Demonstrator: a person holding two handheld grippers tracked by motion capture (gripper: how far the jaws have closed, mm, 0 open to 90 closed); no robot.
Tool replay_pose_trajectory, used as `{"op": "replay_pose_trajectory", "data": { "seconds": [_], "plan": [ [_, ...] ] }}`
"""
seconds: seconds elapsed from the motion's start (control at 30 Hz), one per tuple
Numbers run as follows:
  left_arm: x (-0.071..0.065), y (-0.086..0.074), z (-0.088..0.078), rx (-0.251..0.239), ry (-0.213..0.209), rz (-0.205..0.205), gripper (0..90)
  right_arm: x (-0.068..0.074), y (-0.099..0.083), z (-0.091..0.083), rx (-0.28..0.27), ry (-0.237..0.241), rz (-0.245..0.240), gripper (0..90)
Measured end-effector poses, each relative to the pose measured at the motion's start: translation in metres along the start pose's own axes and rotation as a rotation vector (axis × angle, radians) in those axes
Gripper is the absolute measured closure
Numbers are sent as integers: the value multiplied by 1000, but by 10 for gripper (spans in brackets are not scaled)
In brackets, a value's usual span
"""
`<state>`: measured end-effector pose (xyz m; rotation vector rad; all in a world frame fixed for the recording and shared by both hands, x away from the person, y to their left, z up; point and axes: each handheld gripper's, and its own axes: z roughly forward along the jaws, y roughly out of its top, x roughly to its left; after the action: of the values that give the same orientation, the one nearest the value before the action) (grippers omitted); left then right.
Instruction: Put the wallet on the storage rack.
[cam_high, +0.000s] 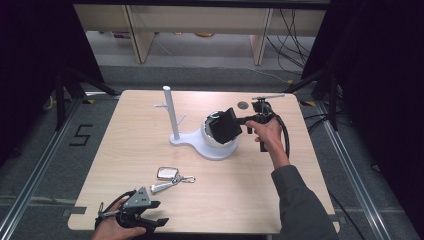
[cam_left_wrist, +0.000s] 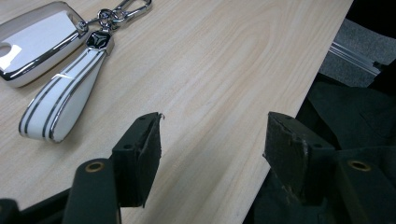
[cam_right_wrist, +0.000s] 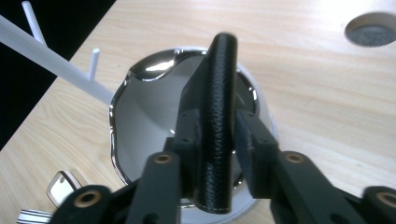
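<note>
The black leather wallet (cam_right_wrist: 215, 126) stands on edge between the 2 jaws of the right gripper (cam_right_wrist: 215, 154), seen in the right gripper view at centre frame; the jaws sit close against its 2 flat faces, though whether the pads press firmly or have slackened a little cannot be settled from this angle; the wallet's stitched spine faces the camera and its top rises above the jaws. In the high view the wallet (cam_high: 224, 125) sits right of centre, directly over the white bowl (cam_high: 210, 136) with a chromed, wavy rim; contact between wallet and bowl cannot be confirmed. The bowl belongs to a white stand (cam_high: 200, 145) whose upright post (cam_high: 170, 112), bearing short pegs, rises at upper centre of the frame. The right gripper (cam_high: 248, 121) is held level from the right by a hand with a grey sleeve.

The left gripper (cam_left_wrist: 212, 144) rests at the lower left table edge in the high view; its jaws stand well apart with nothing between them. A white key fob (cam_left_wrist: 35, 44) with strap and clip lies just beyond it, at upper left of the left gripper view; lower centre-left in the high view. All rest on a pale wooden table (cam_high: 150, 165).
</note>
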<state>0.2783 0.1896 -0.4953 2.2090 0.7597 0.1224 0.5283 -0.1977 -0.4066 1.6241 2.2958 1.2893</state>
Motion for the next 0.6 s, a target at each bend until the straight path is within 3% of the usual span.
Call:
{"op": "replay_pose_trajectory", "data": {
  "seconds": [0.07, 0.13, 0.17, 0.2, 0.23, 0.27, 0.37, 0.43, 0.47, 0.57, 0.6],
  "plan": [
    [0, 0, 1, 1, -1, 2, 359, -3, -1, -2, -17, -8, -20, 758],
    [-2, 0, 2, -6, -10, -14, 359, -4, -2, -2, 4, 0, -13, 771],
    [1, 1, 1, 16, -5, 32, 360, -5, -3, -2, 7, -3, -3, 775],
    [0, 0, 1, 15, -5, 28, 362, -4, -3, -2, 10, -2, 14, 778],
    [-1, 0, 2, -3, -12, -1, 362, -6, -3, -2, 2, -10, -5, 781],
    [0, 0, 2, 7, -5, -1, 362, -6, -4, -2, 4, -8, 13, 783],
    [-1, -1, 2, 2, -10, -9, 363, -7, -4, -2, 3, -3, 3, 787],
    [-2, -1, 2, 2, -9, -11, 363, -4, -4, -1, 24, 13, 56, 790],
    [-2, 0, 2, 3, -12, 3, 363, -8, -4, 1, 12, 8, 12, 791],
    [-2, 0, 3, 5, -10, 5, 363, -4, -6, 4, 32, 11, 47, 788],
    [-1, 0, 2, 9, -5, 11, 363, -9, -6, 5, 12, -1, -1, 773]
  ]
}}
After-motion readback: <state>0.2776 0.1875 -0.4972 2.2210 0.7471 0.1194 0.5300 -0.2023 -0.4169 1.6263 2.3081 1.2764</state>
